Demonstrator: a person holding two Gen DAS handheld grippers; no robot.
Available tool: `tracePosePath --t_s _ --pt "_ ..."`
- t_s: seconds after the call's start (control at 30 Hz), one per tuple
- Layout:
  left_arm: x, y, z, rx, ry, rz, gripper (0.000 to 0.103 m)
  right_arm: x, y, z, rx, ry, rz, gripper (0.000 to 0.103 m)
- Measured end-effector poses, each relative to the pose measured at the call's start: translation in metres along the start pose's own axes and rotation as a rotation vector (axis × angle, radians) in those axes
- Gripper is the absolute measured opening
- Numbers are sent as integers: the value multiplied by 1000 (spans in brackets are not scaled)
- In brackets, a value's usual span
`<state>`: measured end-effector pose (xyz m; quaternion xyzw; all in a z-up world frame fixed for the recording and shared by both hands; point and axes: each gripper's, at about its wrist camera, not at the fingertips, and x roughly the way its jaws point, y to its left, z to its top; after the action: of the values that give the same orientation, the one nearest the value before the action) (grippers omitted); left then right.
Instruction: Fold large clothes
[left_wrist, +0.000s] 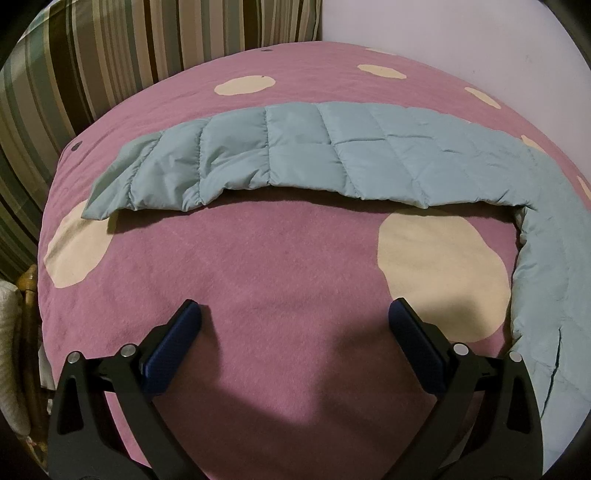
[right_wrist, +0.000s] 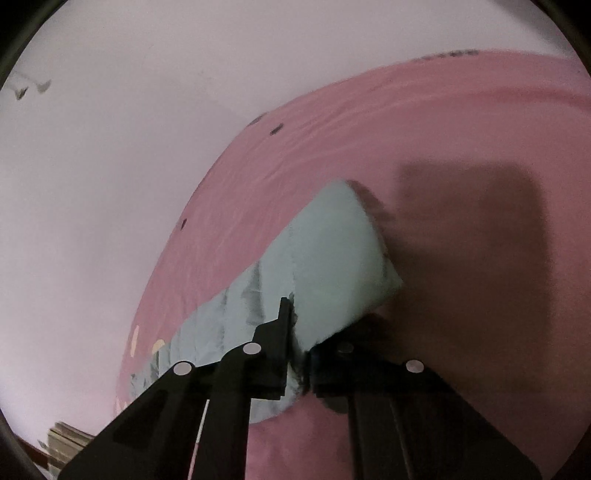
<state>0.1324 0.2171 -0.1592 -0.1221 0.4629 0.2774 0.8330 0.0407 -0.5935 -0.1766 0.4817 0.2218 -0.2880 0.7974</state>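
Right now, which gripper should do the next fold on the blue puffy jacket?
Probably the right gripper: it is already shut on the jacket. The left gripper is open over bare pink blanket, touching nothing.

The left wrist view looks down and forward over the bed (left_wrist: 280, 266) toward a striped curtain (left_wrist: 110, 55), from moderately near. The right wrist view sits close, facing a wall (right_wrist: 110, 166). Both share the quilted jacket (left_wrist: 332, 155) (right_wrist: 332, 258).

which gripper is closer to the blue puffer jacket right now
Right. The right gripper is shut on the blue puffer jacket; the left gripper hovers open above the bedspread, short of it.
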Motion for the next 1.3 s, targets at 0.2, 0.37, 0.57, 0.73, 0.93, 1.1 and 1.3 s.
tracePosePath --t_s 0.2,0.37,0.57,0.73,0.93,1.1,1.3 --pt "1 0 0 1 0 -1 101 -2 109 -19 -207 -9 95 7" --pt "1 1 0 -2 1 -5 101 14 235 -68 -425 58 235 7" --pt "1 1 -1 -3 1 -5 101 50 359 -150 -620 196 376 7" --pt "2 1 0 -5 1 -7 101 83 428 -220 -742 310 443 7" --pt "2 2 0 -7 1 -9 101 85 471 -321 -875 436 458 7" --pt "2 1 -1 -5 1 -7 101 68 449 -366 -949 528 433 7" --pt "3 1 0 -4 2 -5 101 57 404 -414 -1006 600 384 22"
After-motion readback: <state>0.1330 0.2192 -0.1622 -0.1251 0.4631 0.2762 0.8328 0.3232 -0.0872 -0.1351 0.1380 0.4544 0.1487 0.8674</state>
